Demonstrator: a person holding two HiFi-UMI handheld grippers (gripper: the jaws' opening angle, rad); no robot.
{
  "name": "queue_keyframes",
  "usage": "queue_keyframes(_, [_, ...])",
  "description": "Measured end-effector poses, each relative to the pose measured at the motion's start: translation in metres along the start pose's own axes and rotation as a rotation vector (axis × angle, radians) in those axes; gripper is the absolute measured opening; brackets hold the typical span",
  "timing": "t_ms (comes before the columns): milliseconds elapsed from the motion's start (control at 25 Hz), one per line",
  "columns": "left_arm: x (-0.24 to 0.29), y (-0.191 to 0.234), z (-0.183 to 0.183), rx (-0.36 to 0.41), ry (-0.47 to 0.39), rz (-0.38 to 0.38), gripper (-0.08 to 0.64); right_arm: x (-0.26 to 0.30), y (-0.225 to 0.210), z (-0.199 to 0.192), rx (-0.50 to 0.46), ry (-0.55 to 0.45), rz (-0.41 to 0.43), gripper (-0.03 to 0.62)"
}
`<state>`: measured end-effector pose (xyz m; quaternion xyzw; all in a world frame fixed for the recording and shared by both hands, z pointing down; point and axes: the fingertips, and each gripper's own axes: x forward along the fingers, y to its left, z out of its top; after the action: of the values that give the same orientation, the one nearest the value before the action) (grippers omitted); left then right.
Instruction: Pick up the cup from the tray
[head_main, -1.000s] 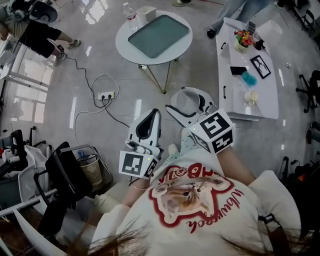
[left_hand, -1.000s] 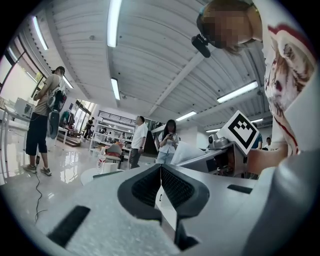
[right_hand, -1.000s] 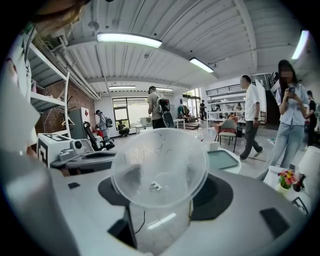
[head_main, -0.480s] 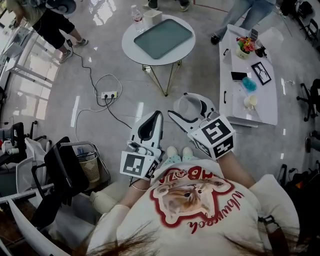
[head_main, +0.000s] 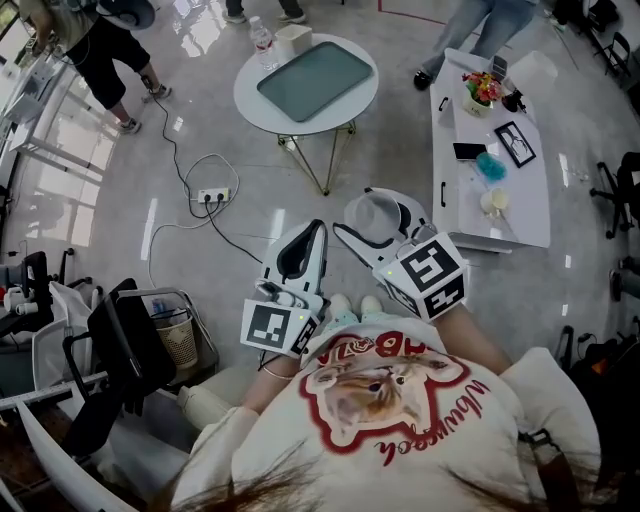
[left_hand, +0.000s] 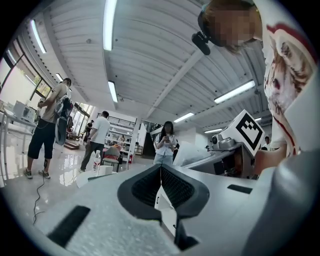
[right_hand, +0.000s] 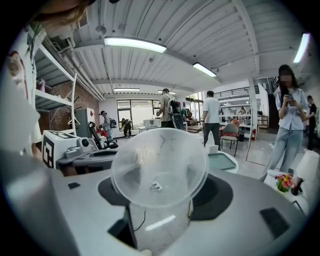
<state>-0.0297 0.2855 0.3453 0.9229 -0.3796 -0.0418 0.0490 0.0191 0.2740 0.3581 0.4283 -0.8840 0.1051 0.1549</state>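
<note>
- Holding the cup (right_hand: 159, 175) right up close: the right gripper (head_main: 372, 216) has its fingers clamped on the clear plastic cup's lower body, mouth facing away from the person.
- The left gripper (left_hand: 161, 176) sits just beside it, fingers pressed together with nothing between them.
- Both grippers hang close in front of the person's shirt (head_main: 385, 395). Its red lettering under a cat picture is upside down here, and I can't read it for sure.
- The marker cubes show only black-and-white square patterns, no words.
- Further out, the round table (head_main: 245, 105) carries the grey-green tray (head_main: 316, 80) across its middle, and that tray looks bare.
- A bottle (head_main: 262, 42) and a white box (head_main: 292, 42) stand at the round table's far edge; the bottle's label is too small to read.
- My call: the pick-up looks done, since the cup is off the tray and well apart from it. Nothing of the task seems left.
</note>
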Motion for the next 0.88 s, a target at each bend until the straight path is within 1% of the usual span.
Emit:
queue_keyframes(160, [0.004,-0.007,-0.001,0.000,0.003,-0.001,0.015,-0.004,-0.001,-0.003,-0.011,0.007,0.007,0.306])
queue_keyframes(280, [0.006,-0.009,0.001,0.008,-0.001,0.000,0.015,-0.008,-0.004,-0.003,-0.024,0.000,-0.003,0.305])
queue_keyframes(640, [0.008,-0.015,0.003,0.019,0.001,0.009,0.015,-0.018,-0.011,-0.001,-0.006,-0.024,-0.006,0.305])
queue_keyframes(880, [0.011,-0.017,0.002,0.023,0.001,0.012,0.015,-0.018,-0.013,-0.003,-0.005,-0.022,0.001,0.305])
